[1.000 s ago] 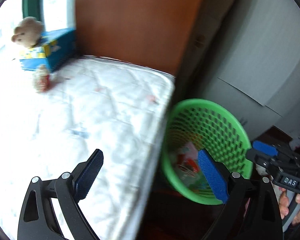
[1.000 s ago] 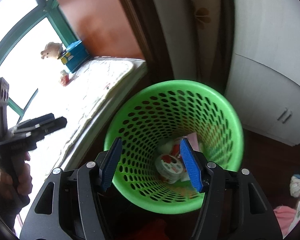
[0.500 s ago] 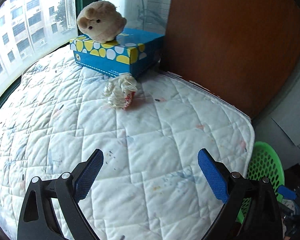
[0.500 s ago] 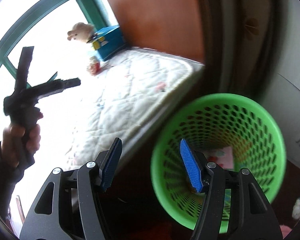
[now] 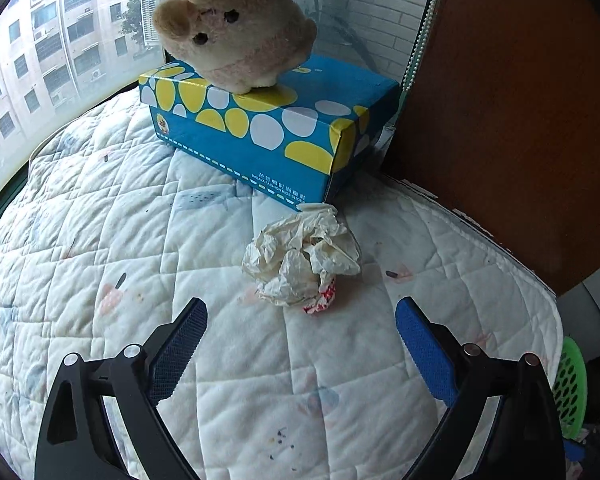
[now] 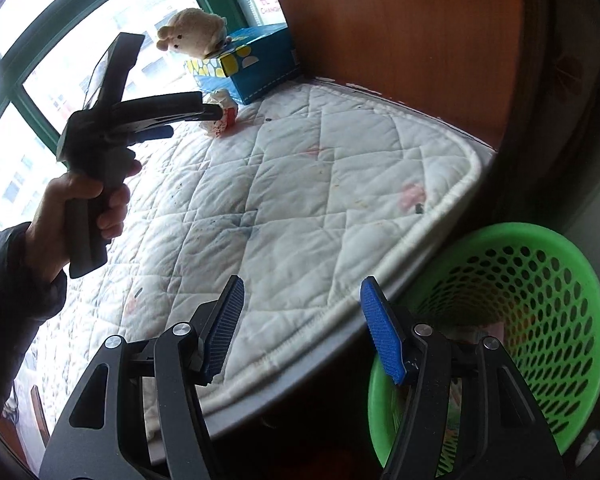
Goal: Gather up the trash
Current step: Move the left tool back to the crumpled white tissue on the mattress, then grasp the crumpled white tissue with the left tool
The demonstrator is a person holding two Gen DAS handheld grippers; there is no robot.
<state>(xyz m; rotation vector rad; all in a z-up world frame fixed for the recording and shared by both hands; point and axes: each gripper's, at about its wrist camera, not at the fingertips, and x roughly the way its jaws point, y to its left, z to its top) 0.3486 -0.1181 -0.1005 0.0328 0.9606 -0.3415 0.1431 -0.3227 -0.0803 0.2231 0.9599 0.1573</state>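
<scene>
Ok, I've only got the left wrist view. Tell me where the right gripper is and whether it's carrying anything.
Observer: The right gripper hovers over the mattress edge, jaws open, nothing between them.
Operator: Give me the basket's position.
Observer: The green basket stands beside that mattress edge, just right of the right gripper, mouth open.

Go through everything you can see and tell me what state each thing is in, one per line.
Left hand-held gripper: open, empty, just short of the wrapper.
Right hand-held gripper: open, empty.
Crumpled wrapper: balled up, lying loose on the mattress.
Green basket: upright beside the mattress, some trash inside.
Blue box: closed, flat on the mattress.
Plush toy: sitting on the box.
Mattress: stained.
</scene>
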